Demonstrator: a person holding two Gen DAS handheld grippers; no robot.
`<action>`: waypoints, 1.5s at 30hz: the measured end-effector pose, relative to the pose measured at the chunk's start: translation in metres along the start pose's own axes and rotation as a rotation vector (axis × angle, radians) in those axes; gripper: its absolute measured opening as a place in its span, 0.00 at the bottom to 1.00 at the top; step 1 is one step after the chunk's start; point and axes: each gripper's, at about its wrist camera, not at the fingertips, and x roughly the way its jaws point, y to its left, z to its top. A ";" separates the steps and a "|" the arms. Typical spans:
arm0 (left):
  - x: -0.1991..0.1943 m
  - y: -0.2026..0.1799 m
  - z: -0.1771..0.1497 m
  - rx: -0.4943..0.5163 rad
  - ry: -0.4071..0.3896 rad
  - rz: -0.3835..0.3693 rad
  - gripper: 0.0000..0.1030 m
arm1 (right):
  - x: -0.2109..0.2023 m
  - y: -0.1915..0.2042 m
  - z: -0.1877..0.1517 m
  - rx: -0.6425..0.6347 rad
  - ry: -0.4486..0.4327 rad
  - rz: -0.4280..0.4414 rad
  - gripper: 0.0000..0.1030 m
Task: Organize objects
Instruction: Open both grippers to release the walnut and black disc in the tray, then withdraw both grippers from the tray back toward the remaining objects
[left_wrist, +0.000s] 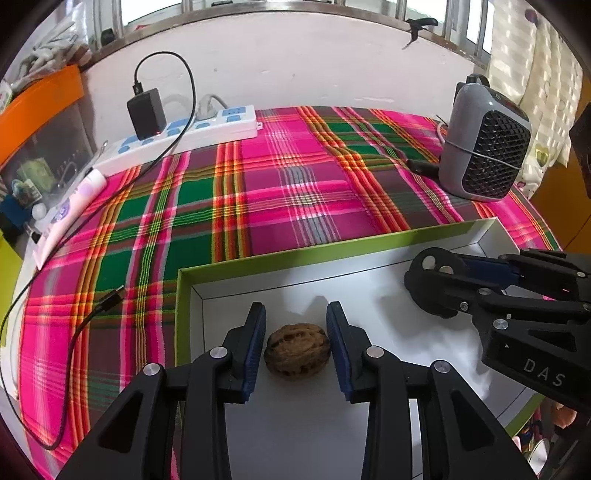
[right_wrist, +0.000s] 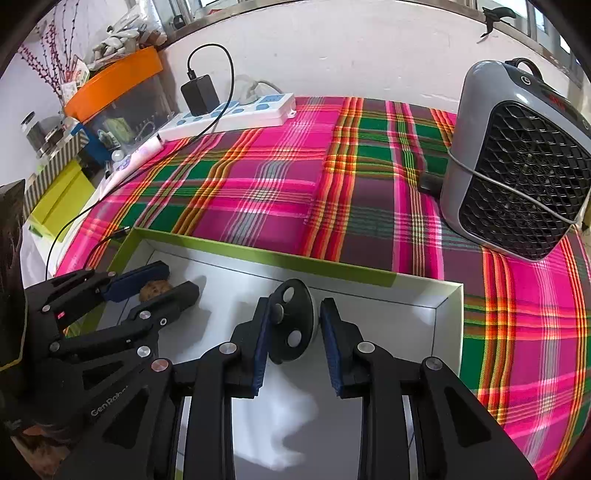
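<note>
We see a brown, wrinkled walnut (left_wrist: 296, 349) lying on the white floor of a shallow green-rimmed box (left_wrist: 236, 264), near its left wall. The left hand-held gripper (left_wrist: 296, 345) straddles it: the blue pads (left_wrist: 255, 350) stand on either side of the shell, with a thin strip of white showing between the right pad and the nut, so the jaws look parted and not pressing. On the left pad's side the gap is too slim for us to be sure whether it touches.

Further right in the same box we find a round black disc with silver studs (right_wrist: 290, 321), standing on edge. The right hand-held gripper (right_wrist: 291, 332) has it between its pads (right_wrist: 261, 343); the left pad lies against the disc's face, while a pale sliver shows before the right pad, so from the right wrist view we cannot tell whether the grip is firm.

The box rests on a counter covered with a pink, green and orange plaid cloth (left_wrist: 295, 184). At the cloth's far right stands a grey fan heater with a black grille (left_wrist: 487, 151). Along the far left edge lies a white power strip (left_wrist: 192, 133) with a black adapter (left_wrist: 146, 112) plugged in, and a black cable (left_wrist: 88, 317) trails over the cloth toward the box's left corner.
</note>
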 end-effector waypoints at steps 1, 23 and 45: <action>0.000 0.000 0.000 -0.001 0.000 -0.001 0.32 | 0.000 0.000 0.000 -0.001 0.003 -0.001 0.29; -0.028 0.002 -0.007 -0.026 -0.047 -0.001 0.40 | -0.020 0.002 -0.009 0.001 -0.032 -0.024 0.44; -0.083 -0.006 -0.036 -0.036 -0.117 0.015 0.40 | -0.069 0.023 -0.045 0.018 -0.134 -0.058 0.44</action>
